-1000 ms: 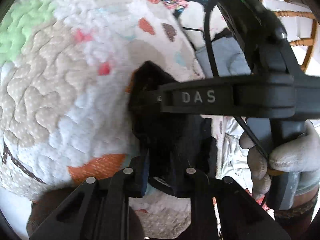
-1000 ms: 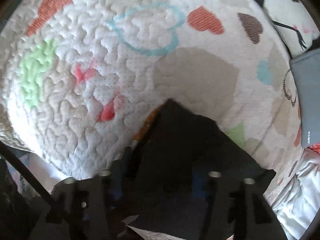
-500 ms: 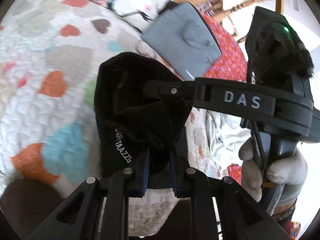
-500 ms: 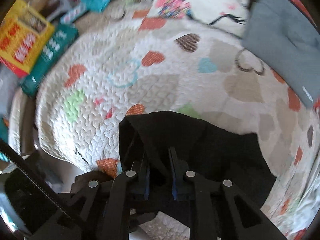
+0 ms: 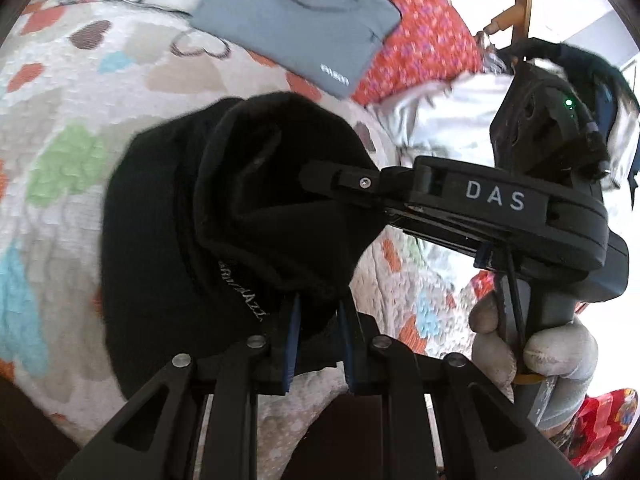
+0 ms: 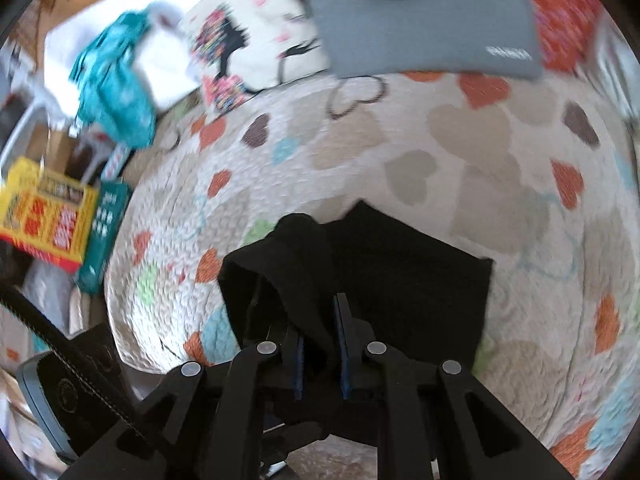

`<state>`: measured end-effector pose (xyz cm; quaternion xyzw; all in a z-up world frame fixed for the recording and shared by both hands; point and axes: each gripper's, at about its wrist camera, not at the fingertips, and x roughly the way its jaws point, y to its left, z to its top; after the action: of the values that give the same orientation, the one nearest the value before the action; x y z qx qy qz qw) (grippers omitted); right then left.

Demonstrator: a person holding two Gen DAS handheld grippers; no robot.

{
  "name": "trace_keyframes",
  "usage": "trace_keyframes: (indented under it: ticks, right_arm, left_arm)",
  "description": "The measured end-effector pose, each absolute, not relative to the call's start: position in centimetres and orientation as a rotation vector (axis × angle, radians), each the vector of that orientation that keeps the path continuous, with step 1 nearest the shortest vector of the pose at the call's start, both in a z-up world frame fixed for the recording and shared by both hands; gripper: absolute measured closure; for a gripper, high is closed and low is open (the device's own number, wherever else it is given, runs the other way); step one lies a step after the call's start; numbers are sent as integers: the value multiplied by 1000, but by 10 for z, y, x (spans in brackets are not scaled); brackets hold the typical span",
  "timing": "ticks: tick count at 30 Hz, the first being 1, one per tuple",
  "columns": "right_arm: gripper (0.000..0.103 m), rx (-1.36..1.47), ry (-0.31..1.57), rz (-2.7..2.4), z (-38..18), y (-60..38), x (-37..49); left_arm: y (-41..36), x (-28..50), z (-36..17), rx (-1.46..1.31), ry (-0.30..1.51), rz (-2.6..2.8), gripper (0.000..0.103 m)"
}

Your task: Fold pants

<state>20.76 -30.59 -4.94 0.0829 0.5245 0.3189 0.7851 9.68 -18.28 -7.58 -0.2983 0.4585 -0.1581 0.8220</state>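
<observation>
The black pants [image 5: 224, 216] hang bunched over a heart-patterned quilt [image 5: 80, 80]. My left gripper [image 5: 318, 312] is shut on a fold of the pants near white lettering. My right gripper [image 6: 320, 320] is shut on another fold of the pants [image 6: 400, 280]; the rest drapes onto the quilt [image 6: 460, 152]. In the left wrist view the right gripper's body [image 5: 500, 208] comes in from the right, its fingers buried in the black cloth.
A folded grey garment [image 5: 296, 20] lies at the far side of the quilt, also in the right wrist view [image 6: 420, 20]. A red patterned cloth [image 5: 424, 40], a printed pillow [image 6: 248, 52], a teal cloth [image 6: 116, 80] and yellow boxes [image 6: 48, 216] sit around.
Both grippers have lifted the pants up off the quilt and away from it; far more of the bed and the grey garment now shows. The grips stayed shut.
</observation>
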Motion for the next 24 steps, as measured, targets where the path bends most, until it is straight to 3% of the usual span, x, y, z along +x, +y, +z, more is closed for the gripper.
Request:
trace_keyframes:
  ticks: [2,4,16,18,20,22,24]
  right_arm:
    - [89,234,1142,676,-61,-323,214]
    - [90,271,1151,663,-71,-336,218]
    - [88,447,1176,495,-128,-423,229]
    - [77,519,1133,527,-124,-436,225]
    - [37,562,1059,569,-113,-441,218]
    - [30,567,1013,628,-104,-434,210]
    - [30,565,1024,688,-103,-420,204]
  left_arm:
    - [-193,102,-80,-625,996,-349,86]
    - [-201,103,-82,-633,1012,-380,93]
    - [-225,83,-63,-567,1033,-530,91]
    - [-207,73,-58,-573,1013,-515,79]
    - [-183,65,-54,-583,984,-454,70]
    - [-157,59,-56,-616,968,-388,69]
    - [-136,56,-61,-663,965,-340,68]
